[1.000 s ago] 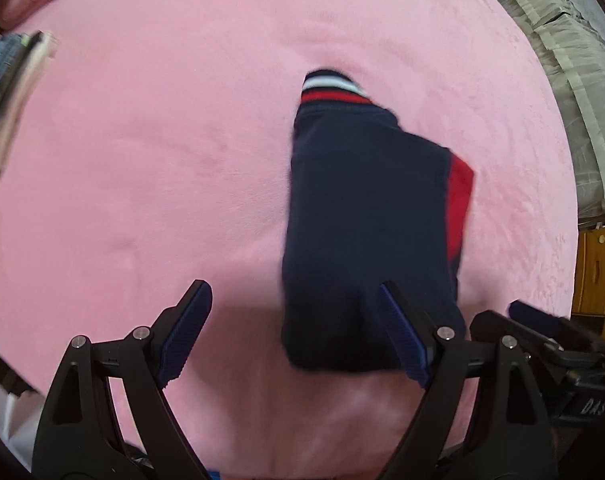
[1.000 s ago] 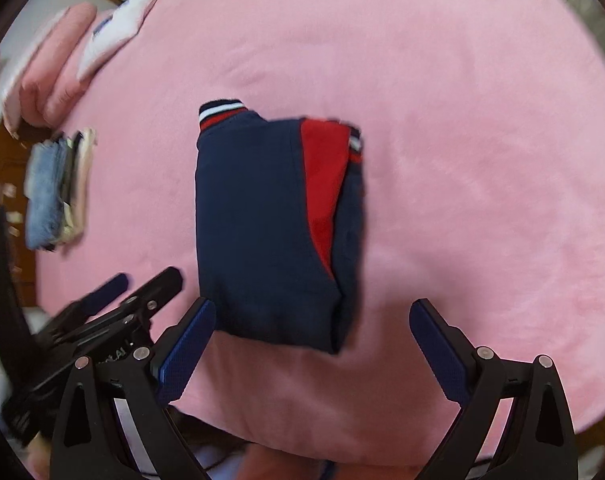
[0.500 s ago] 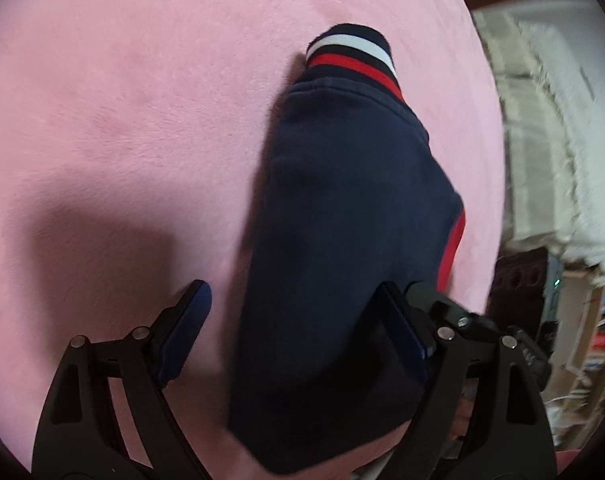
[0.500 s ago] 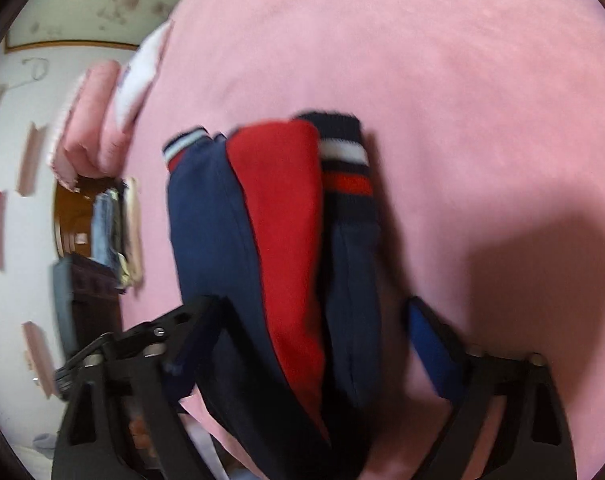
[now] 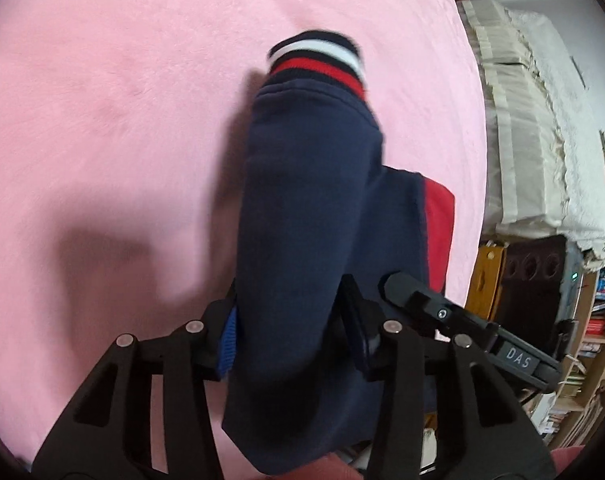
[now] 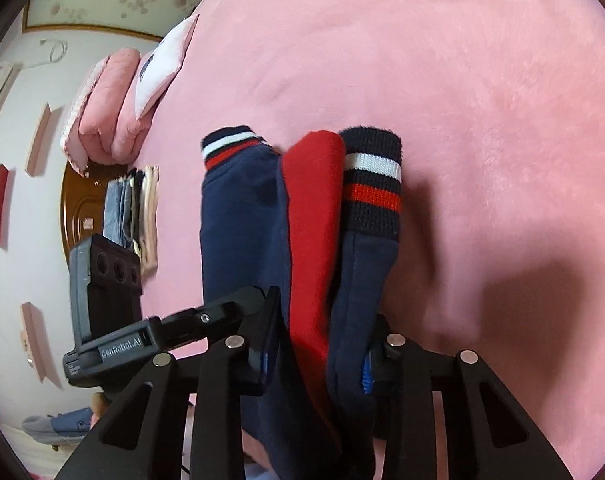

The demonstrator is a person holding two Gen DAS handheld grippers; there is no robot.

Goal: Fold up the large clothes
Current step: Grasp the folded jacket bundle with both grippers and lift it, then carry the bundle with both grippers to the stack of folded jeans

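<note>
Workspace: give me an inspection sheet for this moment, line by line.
Surface: pink blanket, plush, shadowed near the grippers.
Job's things: folded navy sweatshirt with red panel and striped cuffs.
Clutter: stack of folded clothes at the far edge; pink bedding and white pillow beyond.
Grippers: left gripper and right gripper have just been closing, each now clamped on the sweatshirt's near edge.
Cables: nothing seen.
Surroundings: bookshelf, cream covers, wooden door.
</note>
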